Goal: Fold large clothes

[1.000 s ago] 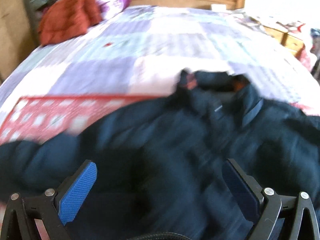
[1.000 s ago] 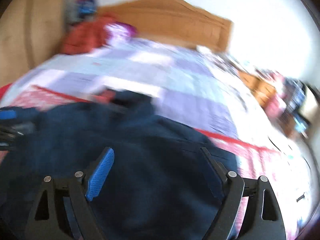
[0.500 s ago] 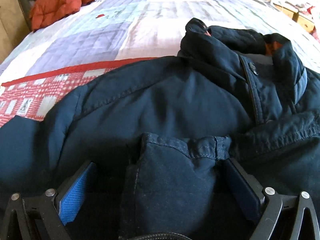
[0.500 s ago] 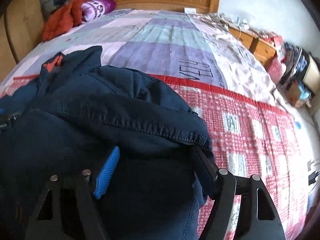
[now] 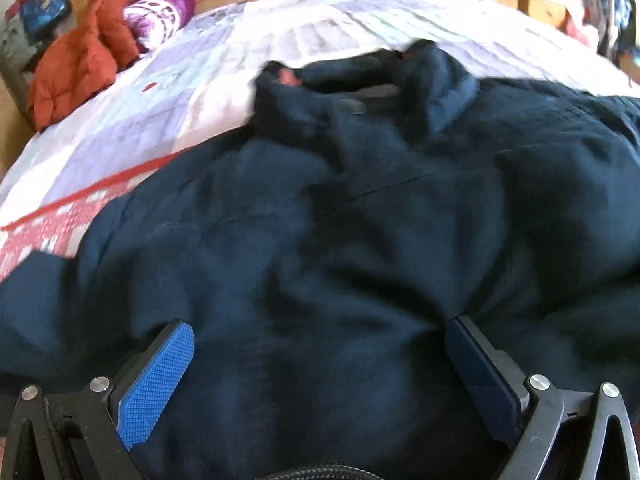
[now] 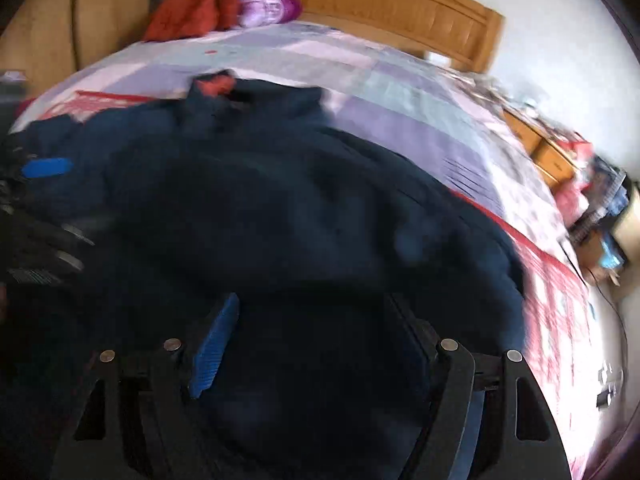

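A large dark navy jacket (image 5: 360, 208) lies spread on the bed, its collar with orange lining (image 5: 288, 76) at the far side. It also fills the right wrist view (image 6: 280, 208). My left gripper (image 5: 320, 332) is open, its blue pads wide apart just above the jacket's near part. My right gripper (image 6: 312, 312) is open over the jacket's right side, dark cloth between and below its fingers. The left gripper's blue pad (image 6: 46, 167) shows at the left edge of the right wrist view. Both views are blurred.
The bed has a patchwork quilt (image 5: 304, 32) in pale purple with a red checked band (image 6: 560, 292). A red garment (image 5: 80, 68) and a purple pillow (image 5: 156, 20) lie by the wooden headboard (image 6: 400, 4). A cluttered nightstand (image 6: 552, 156) stands at the right.
Half a second ago folded jacket cloth lay between each gripper's fingers. Now both grippers have pulled back and up from the jacket, and the views are blurred by motion.
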A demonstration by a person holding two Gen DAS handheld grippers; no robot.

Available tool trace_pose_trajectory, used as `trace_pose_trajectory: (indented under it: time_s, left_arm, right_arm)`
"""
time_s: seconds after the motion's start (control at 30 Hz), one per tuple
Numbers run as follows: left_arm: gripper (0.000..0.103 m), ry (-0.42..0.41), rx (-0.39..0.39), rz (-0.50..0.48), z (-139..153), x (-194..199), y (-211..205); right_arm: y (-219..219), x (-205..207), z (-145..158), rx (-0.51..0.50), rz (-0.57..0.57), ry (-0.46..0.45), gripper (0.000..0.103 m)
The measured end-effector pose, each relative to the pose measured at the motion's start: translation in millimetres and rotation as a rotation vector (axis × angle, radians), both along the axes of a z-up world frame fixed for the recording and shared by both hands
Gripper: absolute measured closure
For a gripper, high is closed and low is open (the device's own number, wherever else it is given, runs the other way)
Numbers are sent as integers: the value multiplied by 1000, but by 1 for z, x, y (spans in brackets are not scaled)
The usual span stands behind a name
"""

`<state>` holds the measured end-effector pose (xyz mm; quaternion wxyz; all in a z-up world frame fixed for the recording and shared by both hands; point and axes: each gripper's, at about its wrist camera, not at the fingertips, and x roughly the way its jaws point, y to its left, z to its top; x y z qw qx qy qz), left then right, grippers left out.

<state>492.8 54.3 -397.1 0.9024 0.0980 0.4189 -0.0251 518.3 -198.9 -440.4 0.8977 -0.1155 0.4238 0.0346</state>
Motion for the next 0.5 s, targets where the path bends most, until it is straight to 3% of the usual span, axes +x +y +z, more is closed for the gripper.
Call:
trace_pose_trajectory:
  time_s: [0.07, 0.1, 0.13, 0.2, 0.23, 0.4, 0.5]
  left_arm:
    - [0, -2, -2, -17, 4, -2, 15]
    - [0, -8, 23, -29, 4, -1, 16]
    - [0, -24, 100, 5, 4, 0, 21]
    - [0, 25, 2, 54, 9, 2, 41]
    - [0, 36, -18, 73, 12, 3, 44]
    - [0, -50, -65, 37, 43, 8, 21]
    - [0, -57, -86, -8, 52, 30, -10]
  right_arm:
    - [-54, -4, 2, 46, -145, -7, 25]
    - [-84, -6, 2, 53, -233, 4, 23]
    - [-115, -9, 1, 78, -326, 18, 16]
    - [-152, -16, 5, 150, -415, 36, 15]
    - [-155, -19, 12, 117, -436, 16, 15]
    - [-92, -12, 49, 60, -253, -123, 15]
    - [-20, 19, 50, 71, -64, -91, 15]
